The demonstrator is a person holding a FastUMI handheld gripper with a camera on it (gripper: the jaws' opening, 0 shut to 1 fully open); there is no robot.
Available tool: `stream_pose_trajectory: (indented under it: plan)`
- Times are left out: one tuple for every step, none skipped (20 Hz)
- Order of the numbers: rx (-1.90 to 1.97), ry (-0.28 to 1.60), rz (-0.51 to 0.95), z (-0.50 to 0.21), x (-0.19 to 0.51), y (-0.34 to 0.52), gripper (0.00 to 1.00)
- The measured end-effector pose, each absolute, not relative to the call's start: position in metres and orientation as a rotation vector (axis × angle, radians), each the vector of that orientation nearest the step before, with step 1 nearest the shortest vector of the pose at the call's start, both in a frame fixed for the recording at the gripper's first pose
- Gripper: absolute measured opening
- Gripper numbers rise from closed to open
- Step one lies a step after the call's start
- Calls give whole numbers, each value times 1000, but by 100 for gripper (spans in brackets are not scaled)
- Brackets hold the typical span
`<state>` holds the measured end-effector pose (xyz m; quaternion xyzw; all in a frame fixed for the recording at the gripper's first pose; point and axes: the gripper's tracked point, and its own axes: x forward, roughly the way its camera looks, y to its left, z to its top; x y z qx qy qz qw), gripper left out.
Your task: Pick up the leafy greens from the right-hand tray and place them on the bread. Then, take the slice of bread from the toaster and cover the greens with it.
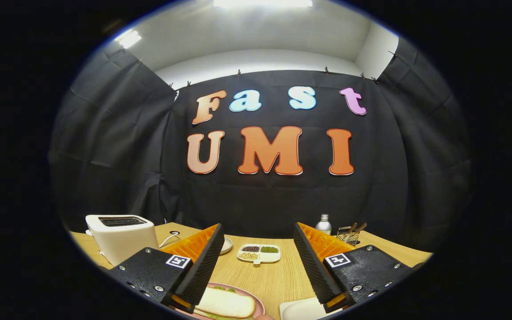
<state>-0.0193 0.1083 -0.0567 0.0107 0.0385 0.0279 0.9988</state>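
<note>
Bread point(225, 303) is lying over greens point(220, 289) on the plate point(259, 306); gripper point(258, 262) is hanging spread, empty; task likely done, so retreating gently seems wise.

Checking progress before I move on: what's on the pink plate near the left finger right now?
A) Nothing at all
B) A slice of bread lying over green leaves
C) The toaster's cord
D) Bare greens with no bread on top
B: on the pink plate a slice of bread lies over leafy greens that peek out at its edges, while the gripper hangs open, holding nothing.
</note>
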Motion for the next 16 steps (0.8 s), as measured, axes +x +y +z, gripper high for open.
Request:
stream_pose_trajectory:
  plan:
    - [24, 77, 59, -57, -19, 109, 94]
    - [25, 75, 60, -56, -19, 109, 94]
    - [25, 72, 63, -55, -19, 110, 94]
    - [24, 70, 65, -55, -19, 110, 94]
    - [23, 70, 67, -55, -20, 110, 94]
    - [22, 70, 67, -55, -20, 110, 94]
    - [22, 70, 67, -55, -20, 110, 94]
    - [22, 71, 67, -55, -19, 110, 94]
    - [24, 71, 67, -56, -19, 110, 94]
    - [27, 71, 69, -55, -19, 110, 94]
    - [31, 73, 70, -56, -20, 110, 94]
    - [33, 73, 75, -57, -20, 112, 94]
    - [33, 74, 75, -57, -20, 111, 94]
    - [31, 74, 73, -57, -19, 110, 94]
    - [29, 71, 72, -57, -19, 110, 94]
    - [30, 69, 70, -56, -19, 110, 94]
